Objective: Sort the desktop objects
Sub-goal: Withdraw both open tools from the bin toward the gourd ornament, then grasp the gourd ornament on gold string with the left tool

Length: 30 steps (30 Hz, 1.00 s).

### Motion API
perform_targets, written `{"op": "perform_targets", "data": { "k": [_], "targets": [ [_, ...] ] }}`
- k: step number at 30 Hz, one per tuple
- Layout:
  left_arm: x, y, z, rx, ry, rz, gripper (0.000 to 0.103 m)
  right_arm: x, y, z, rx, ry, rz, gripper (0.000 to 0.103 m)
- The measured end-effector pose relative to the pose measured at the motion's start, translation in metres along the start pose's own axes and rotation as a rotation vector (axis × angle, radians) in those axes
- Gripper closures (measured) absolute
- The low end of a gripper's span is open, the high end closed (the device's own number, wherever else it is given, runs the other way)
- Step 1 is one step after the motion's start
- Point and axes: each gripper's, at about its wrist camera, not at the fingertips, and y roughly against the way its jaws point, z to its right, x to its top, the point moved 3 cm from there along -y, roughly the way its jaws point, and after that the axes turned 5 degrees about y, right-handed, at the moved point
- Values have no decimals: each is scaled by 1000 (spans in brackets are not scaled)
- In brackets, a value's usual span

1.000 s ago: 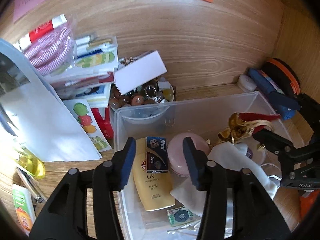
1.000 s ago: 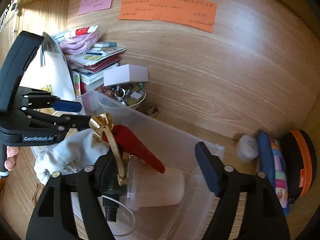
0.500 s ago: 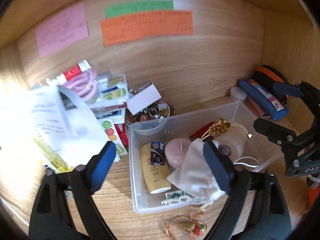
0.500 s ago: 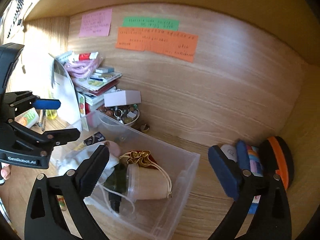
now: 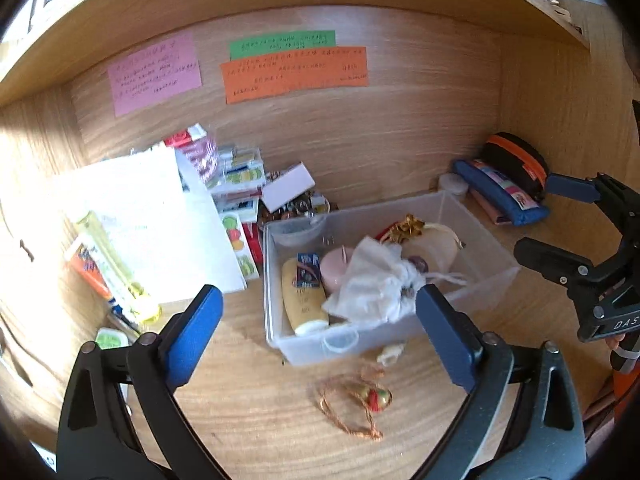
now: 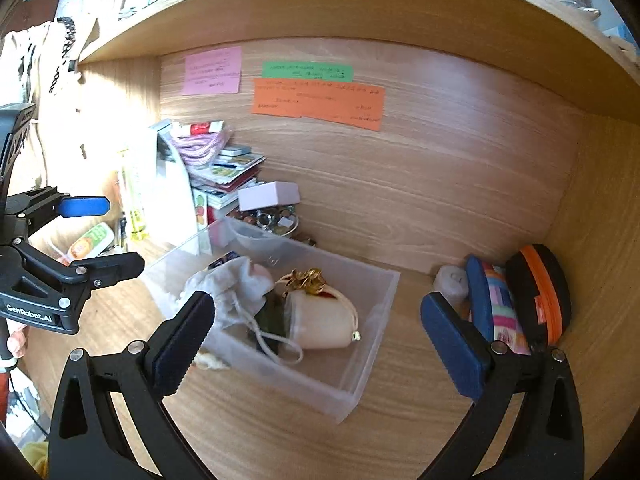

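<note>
A clear plastic bin (image 5: 472,216) (image 6: 372,344) stands on the wooden desk. It holds a yellow sunscreen tube (image 5: 302,300), a pink round case (image 5: 334,270), a white drawstring pouch (image 5: 372,284) (image 6: 236,284) and a cream pouch with a gold bow (image 5: 432,240) (image 6: 324,324). A gold cord with a red-gold bead (image 5: 370,398) lies on the desk in front of the bin. My left gripper (image 5: 320,344) is open and empty, held back above the bin's near edge. My right gripper (image 6: 316,340) is open and empty, to the right of the bin.
A stack of booklets and papers (image 5: 160,216) and a bowl of beads (image 5: 298,204) under a white box (image 6: 268,196) stand at the back left. Tubes (image 5: 108,268) lie at the left. A blue pencil case (image 6: 490,304) and a black-orange pouch (image 6: 538,288) stand at the right wall.
Both grippers have pulled back and up from the bin. The left jaws have opened wide. The red and gold-bow item that hung at the right gripper now lies in the bin.
</note>
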Motion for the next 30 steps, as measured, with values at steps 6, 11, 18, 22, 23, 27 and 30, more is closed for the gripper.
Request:
{"op": "perform_targets", "data": {
  "k": [6, 11, 18, 22, 23, 27, 30],
  "targets": [
    [-27, -11, -5, -26, 16, -85, 2, -15, 12, -18, -22, 53, 6, 0],
    [-59, -38, -2, -40, 28, -191, 2, -32, 10, -28, 19, 48, -29, 0],
    [-93, -71, 4, -52, 45, -317, 2, -49, 1, -38, 48, 53, -63, 0],
    [-100, -78, 6, -44, 56, -326, 2, -58, -8, -48, 87, 56, -89, 2],
    [-100, -79, 6, -40, 59, -324, 2, -61, -11, -50, 103, 54, -99, 2],
    [-103, -83, 13, -69, 34, -350, 22, -71, -23, -59, 150, 49, -136, 6],
    [-103, -80, 18, -82, 11, -331, 37, -75, -29, -63, 185, 43, -161, 14]
  ]
}}
